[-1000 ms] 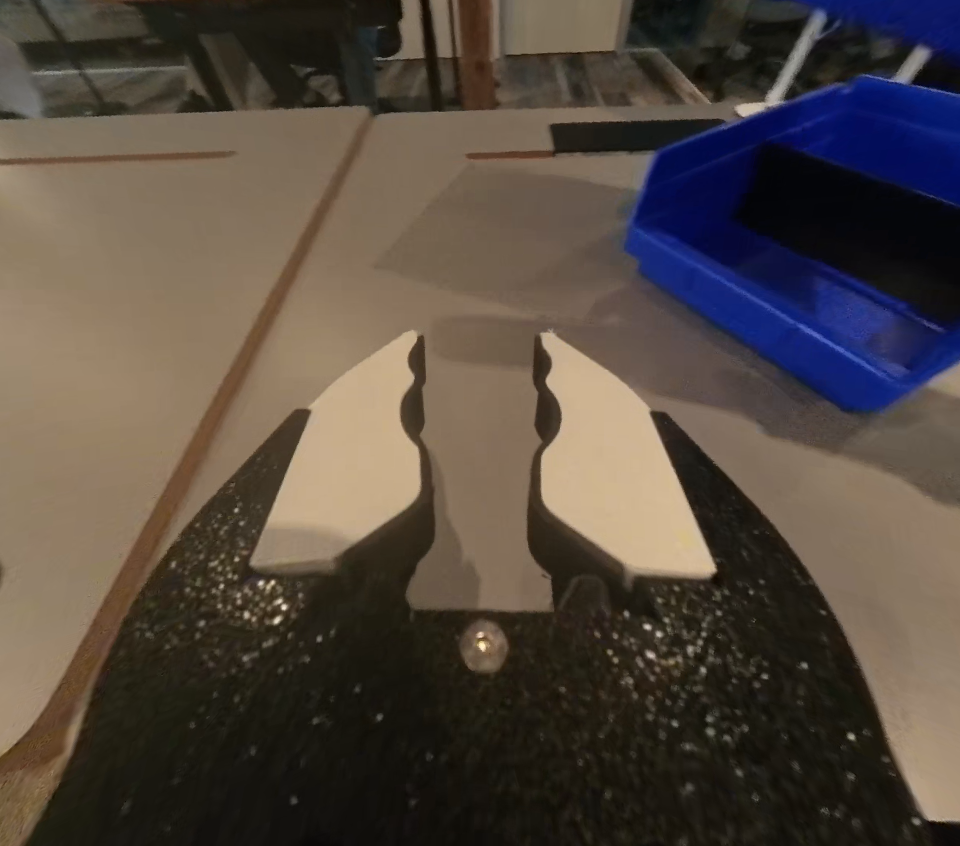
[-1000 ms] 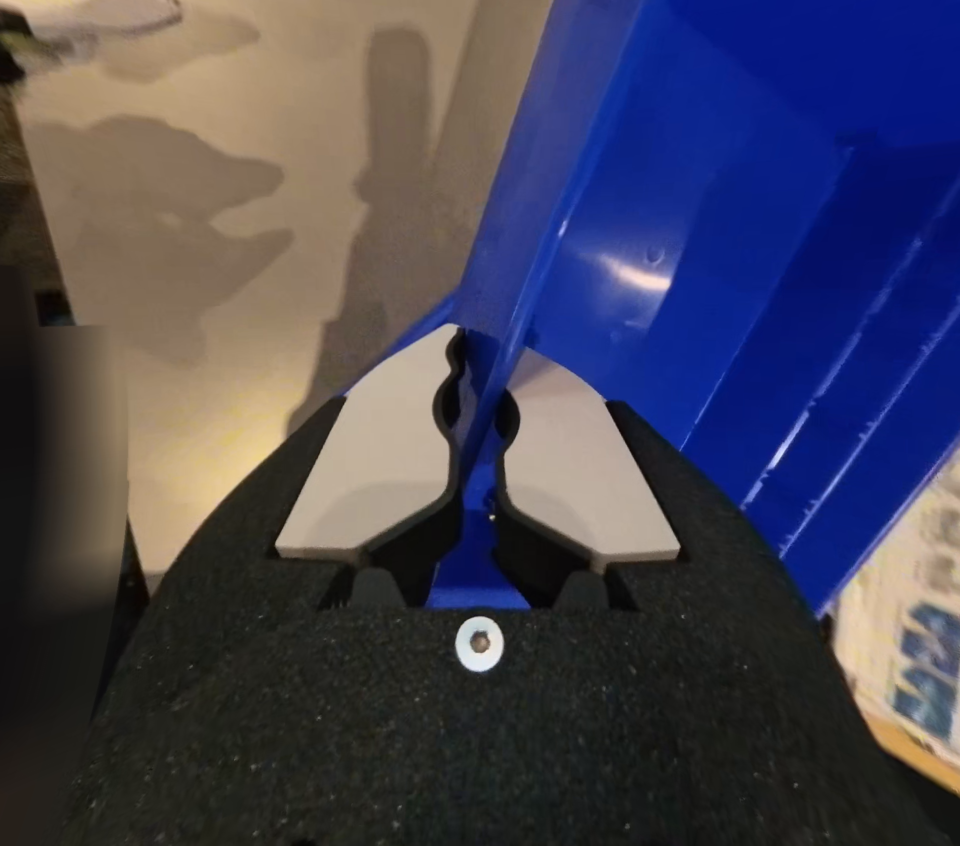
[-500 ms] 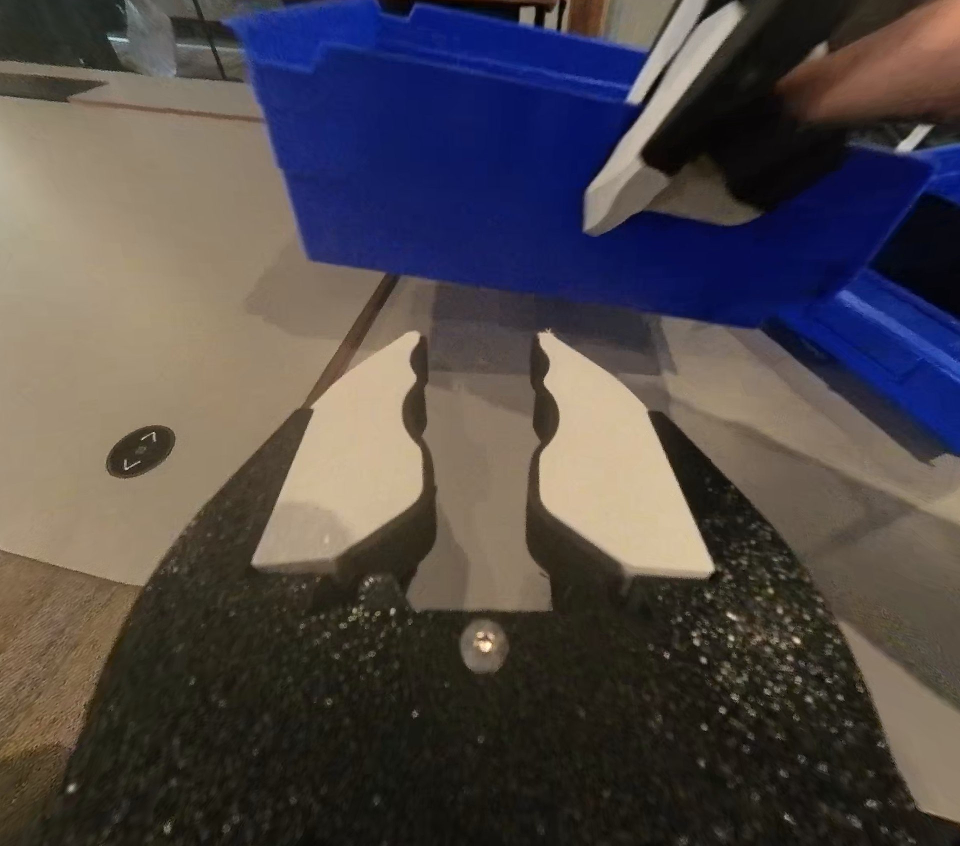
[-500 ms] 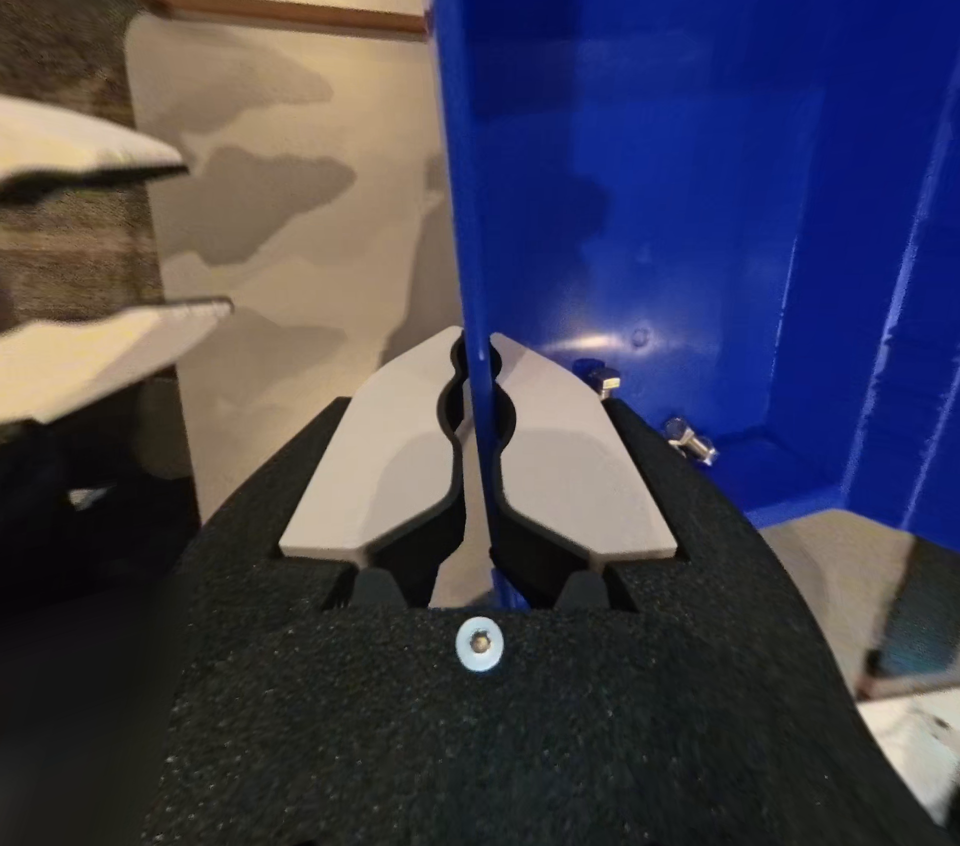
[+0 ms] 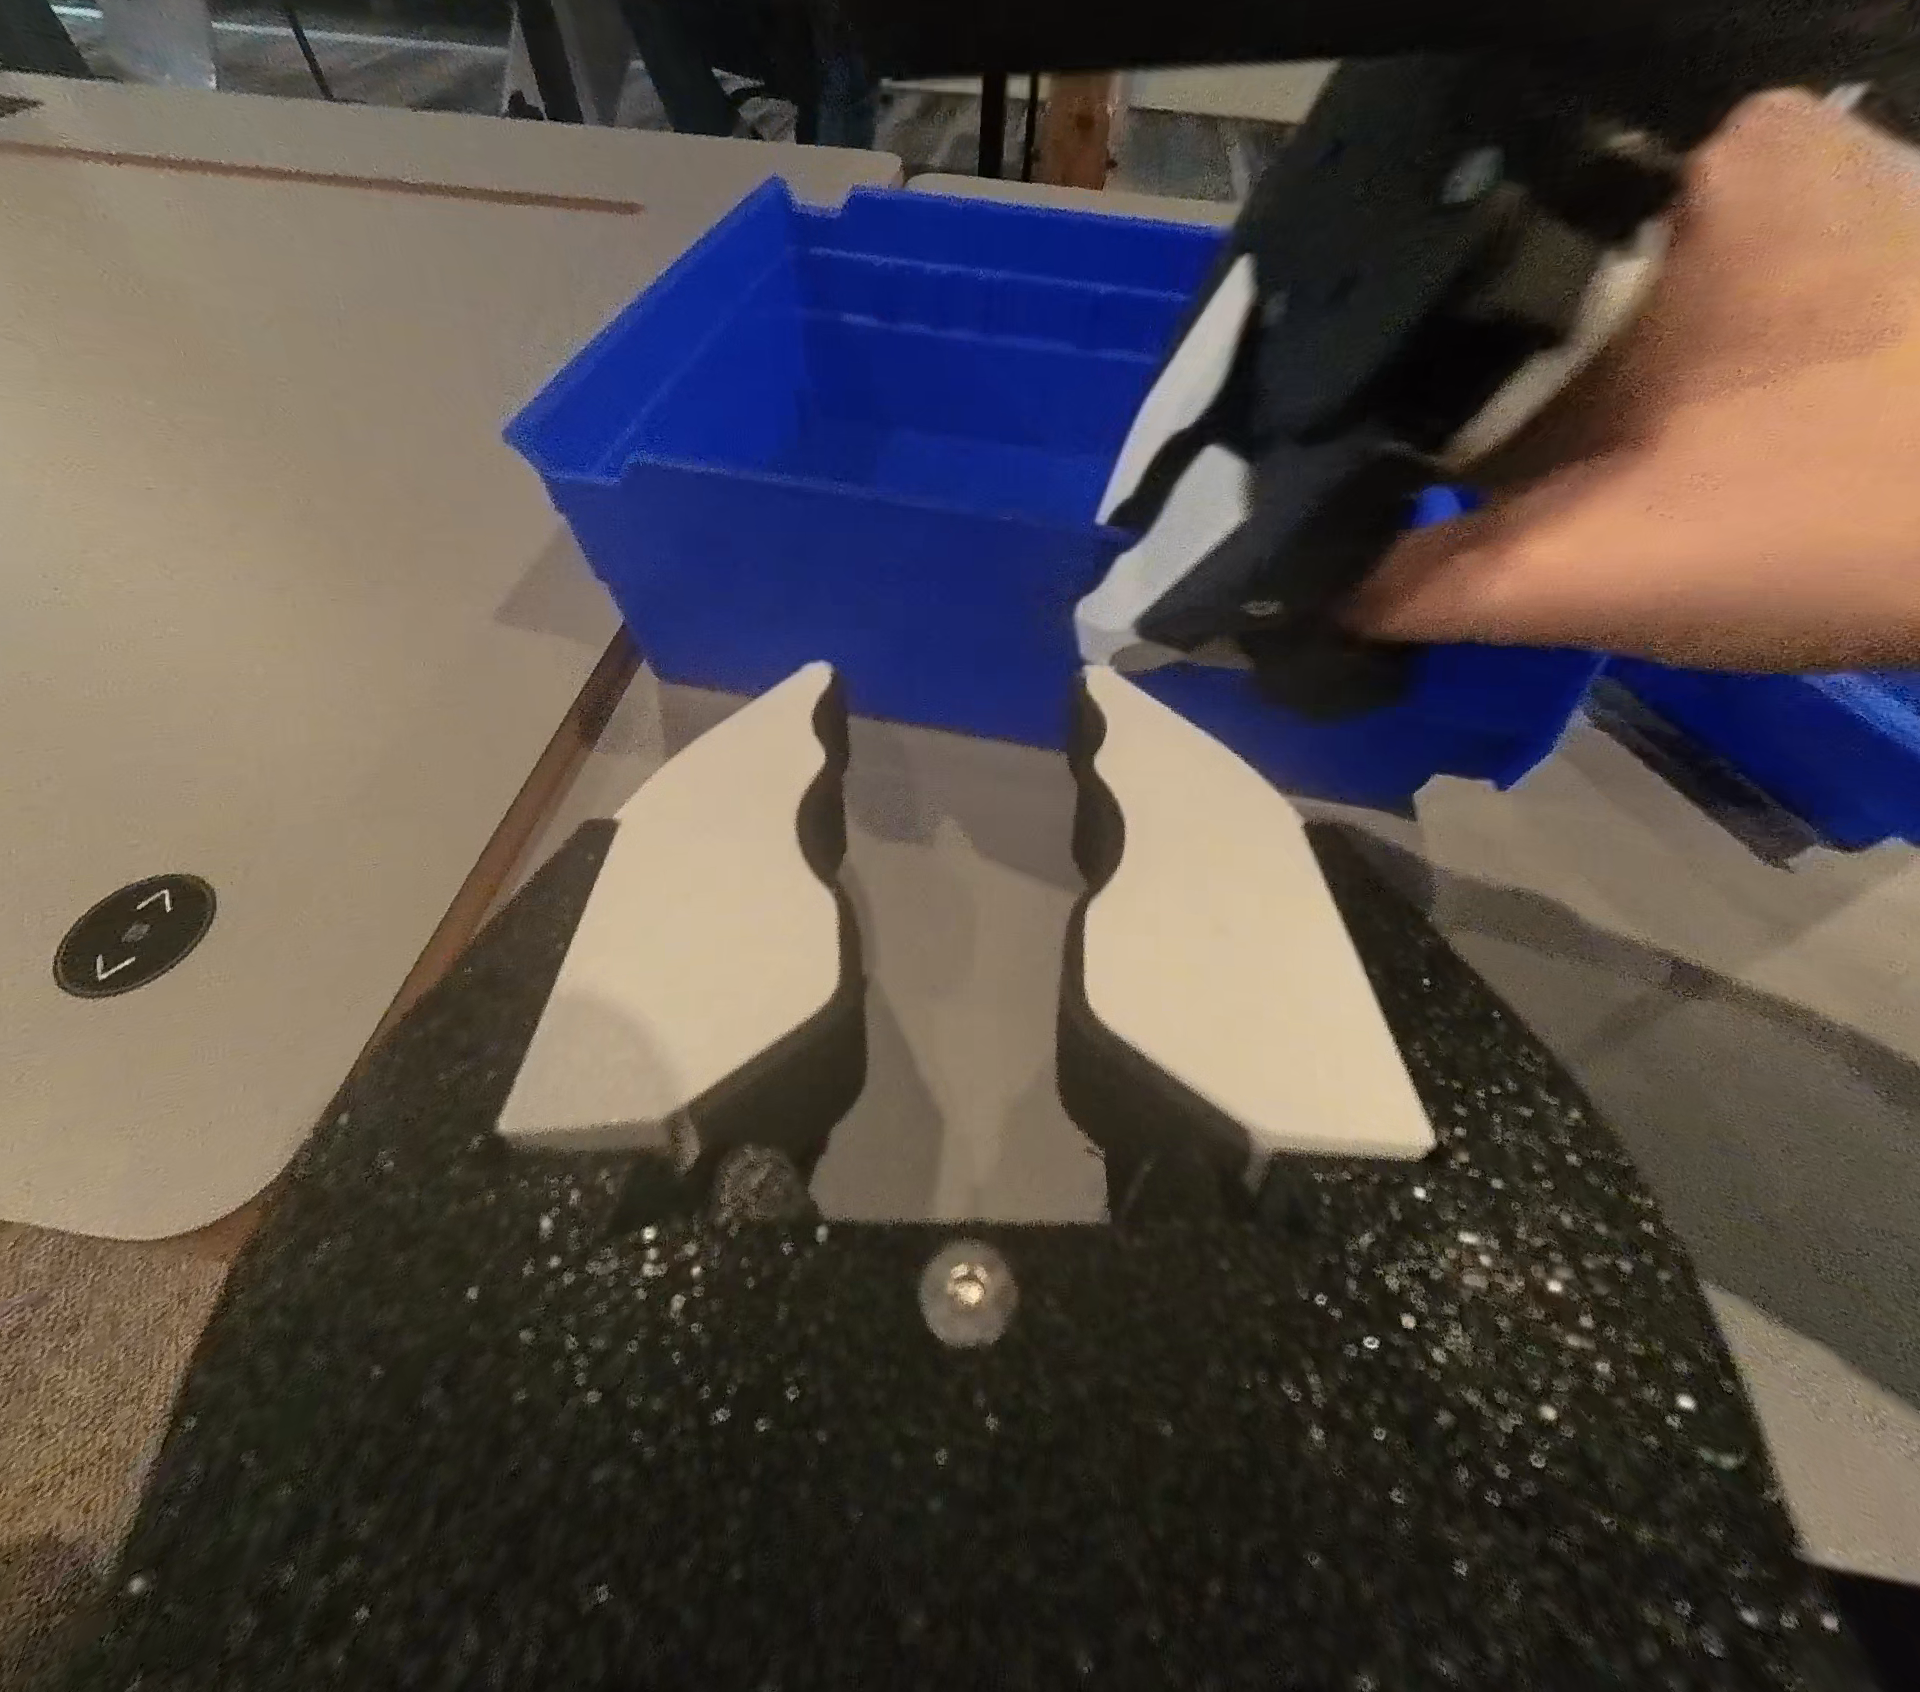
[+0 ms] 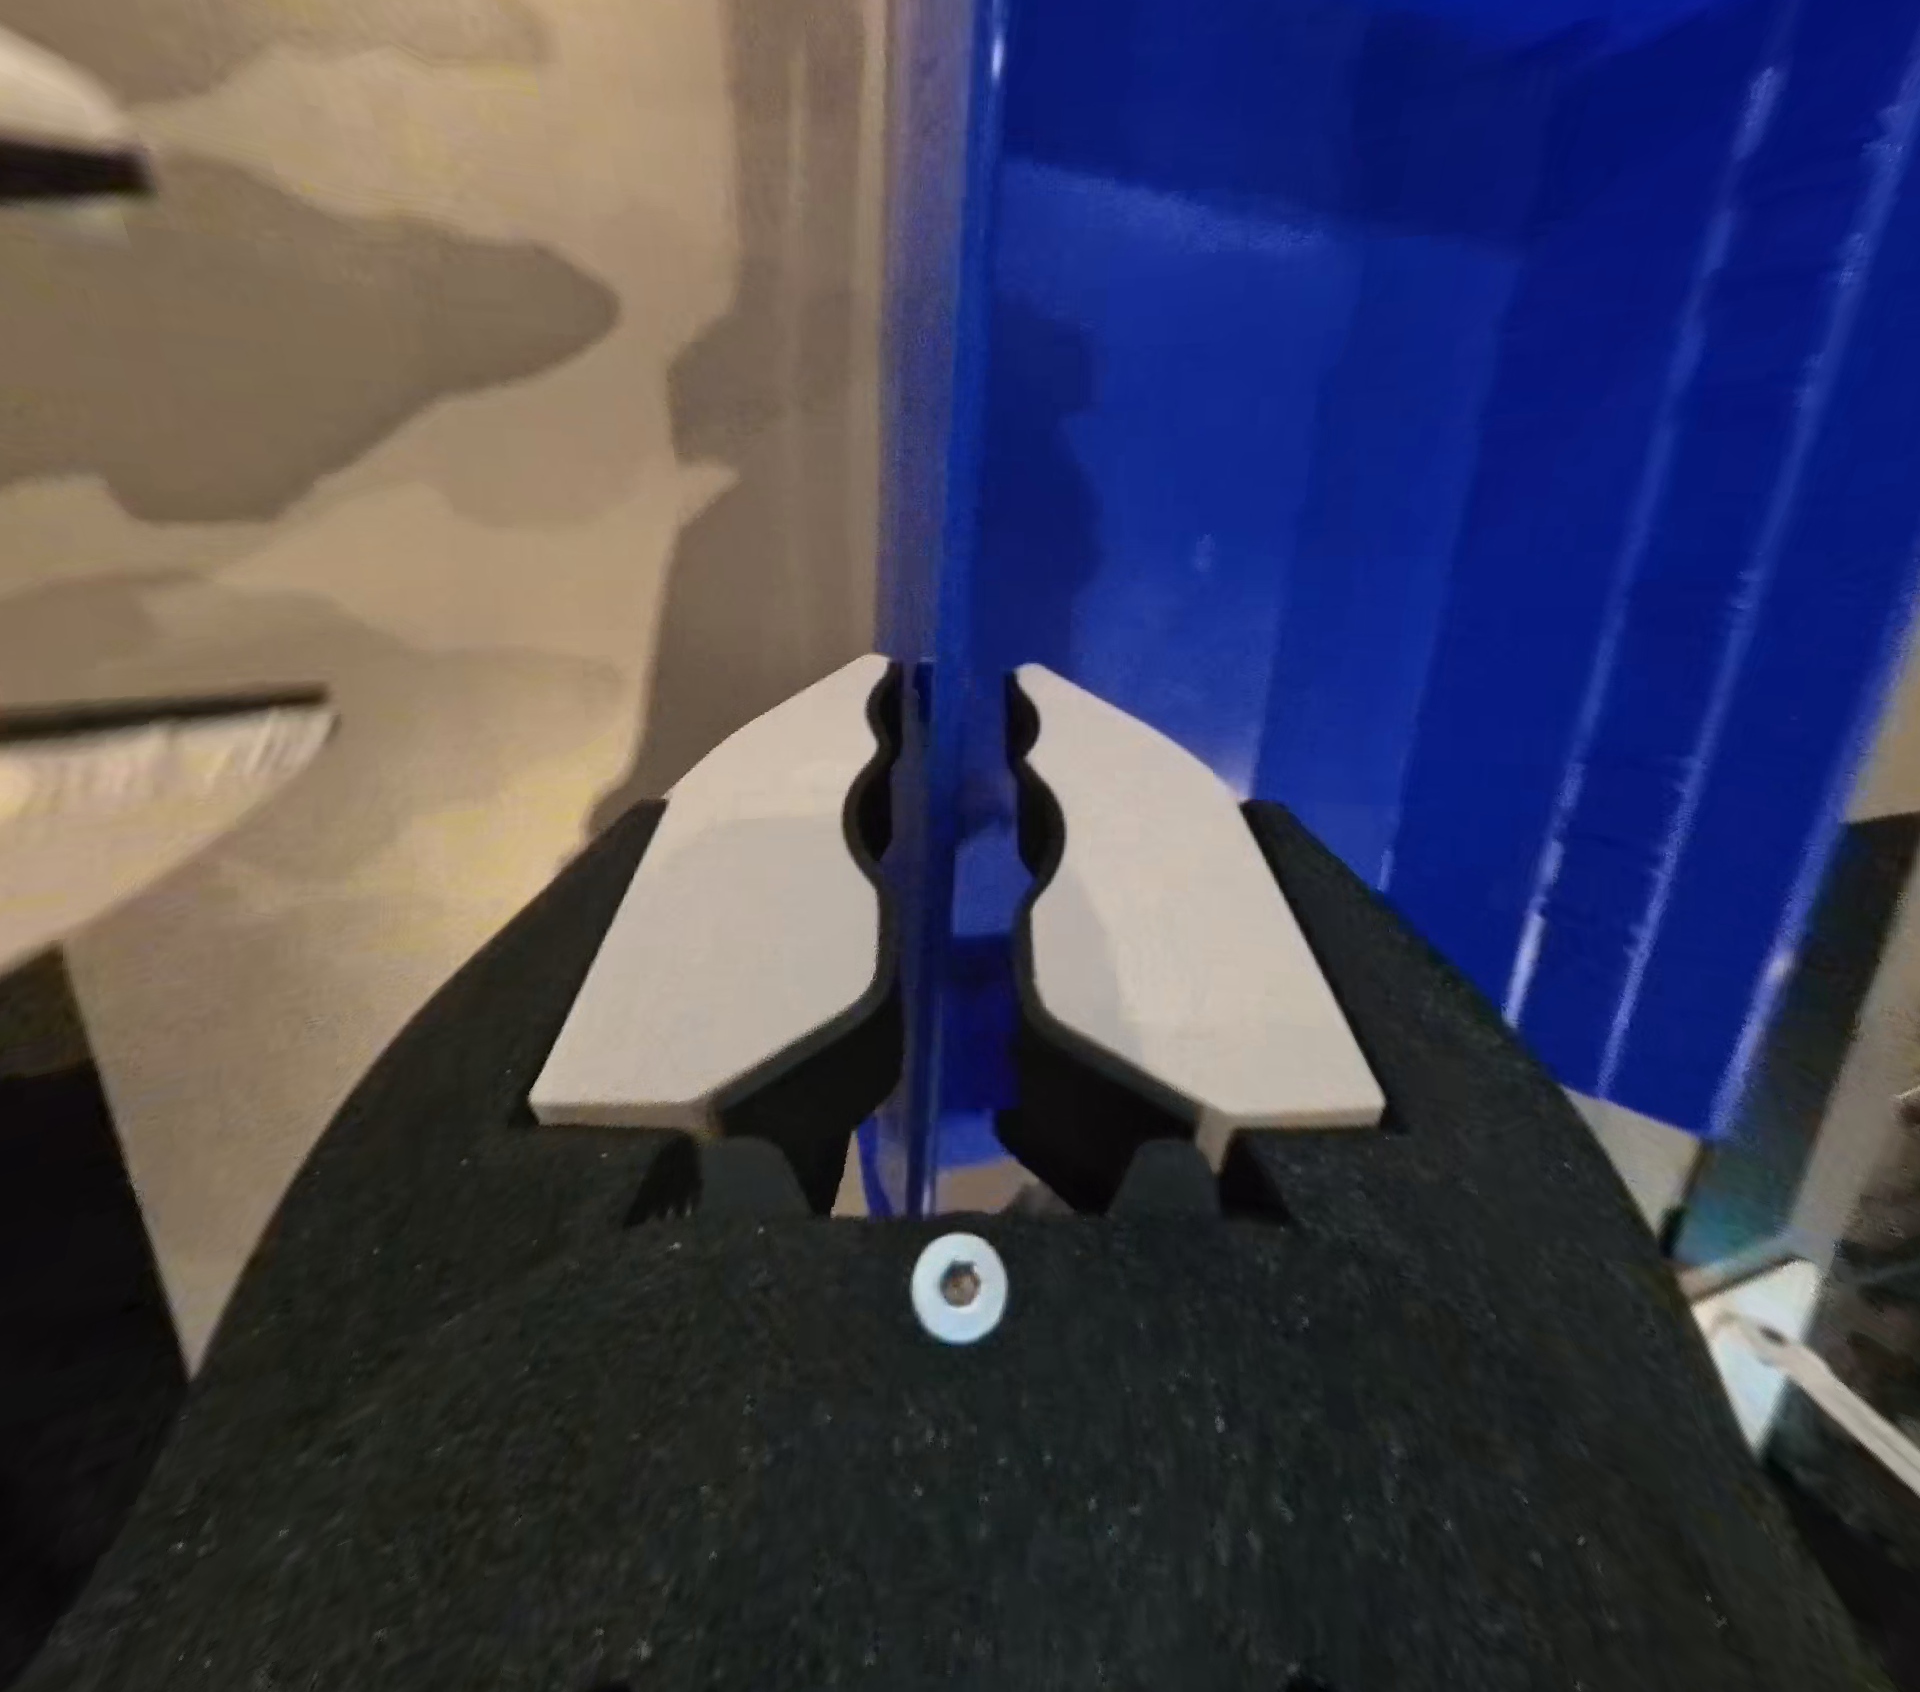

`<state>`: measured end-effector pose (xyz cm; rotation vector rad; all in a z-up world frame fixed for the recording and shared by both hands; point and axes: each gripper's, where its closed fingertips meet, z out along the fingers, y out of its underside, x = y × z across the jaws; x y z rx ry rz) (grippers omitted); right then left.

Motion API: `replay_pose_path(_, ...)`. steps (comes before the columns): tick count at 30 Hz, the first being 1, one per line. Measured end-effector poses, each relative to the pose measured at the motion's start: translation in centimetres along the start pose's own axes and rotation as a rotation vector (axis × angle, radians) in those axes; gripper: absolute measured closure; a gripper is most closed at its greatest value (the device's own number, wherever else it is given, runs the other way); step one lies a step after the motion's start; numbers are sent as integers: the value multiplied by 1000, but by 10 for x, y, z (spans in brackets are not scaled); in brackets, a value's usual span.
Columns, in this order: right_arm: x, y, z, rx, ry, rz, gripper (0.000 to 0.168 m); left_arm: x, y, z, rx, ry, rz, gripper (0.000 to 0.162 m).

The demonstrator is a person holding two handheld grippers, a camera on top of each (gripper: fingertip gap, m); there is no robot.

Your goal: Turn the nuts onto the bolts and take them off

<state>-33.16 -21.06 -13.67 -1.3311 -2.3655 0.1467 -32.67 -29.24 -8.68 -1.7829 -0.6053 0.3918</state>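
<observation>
A blue bin (image 5: 862, 447) stands upright on the grey table (image 5: 312, 499), just beyond my left gripper (image 5: 956, 692). The left gripper is open and empty. A hand holds my right gripper (image 5: 1132, 572) at the bin's right wall. In the right wrist view the right gripper (image 6: 954, 674) straddles this wall (image 6: 966, 395), with the jaws standing a little apart on either side of it. The picture there is blurred. No nuts or bolts show in either view. The left gripper's fingers (image 6: 156, 749) show blurred at the left edge.
A second blue bin (image 5: 1766, 738) lies low at the right, behind the first. A brown seam (image 5: 499, 821) splits the table. A round black marker (image 5: 135, 936) sits on the left slab. Carpet shows at the near left, and desks stand far back. The grippers' ends are close to 10 cm from one another.
The bin came down from the air onto the table before my left gripper and now stands level. The right jaws have widened slightly around its wall. The left gripper stayed open.
</observation>
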Motion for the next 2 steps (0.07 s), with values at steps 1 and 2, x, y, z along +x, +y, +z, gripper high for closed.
replay_pose_path(1, 2, 4, -10, 33, 16, -7, 144, 3, -2, 0, 12, 11, 0, 121)
replay_pose_path(2, 5, 9, -22, 69, 29, -3, 139, 7, -5, 0, 26, 25, 0, 121)
